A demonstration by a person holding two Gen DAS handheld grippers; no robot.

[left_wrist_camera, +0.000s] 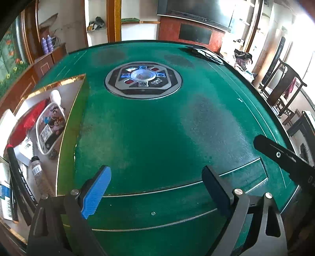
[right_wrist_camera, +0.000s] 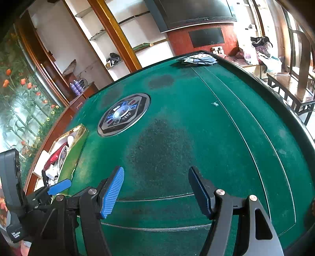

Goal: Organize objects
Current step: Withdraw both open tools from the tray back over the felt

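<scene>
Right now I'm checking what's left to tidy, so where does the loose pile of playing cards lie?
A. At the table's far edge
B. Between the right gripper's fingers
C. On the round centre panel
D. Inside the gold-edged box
A: the pile of playing cards lies at the far edge of the green table, apart from the gold-edged box and the centre panel.

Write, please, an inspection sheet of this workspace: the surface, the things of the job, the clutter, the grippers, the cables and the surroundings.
Surface: green felt mahjong table, round control panel at its centre, dark patches on the felt.
Job's things: gold-edged box at the table's left side, holding a red item, a printed white packet, a small tube and black pens.
Clutter: loose playing cards at the far edge.
Grippers: left gripper open, holding nothing; right gripper open, holding nothing.
Cables: nothing seen.
Surroundings: shelves, wall television, dark wooden chairs.
</scene>
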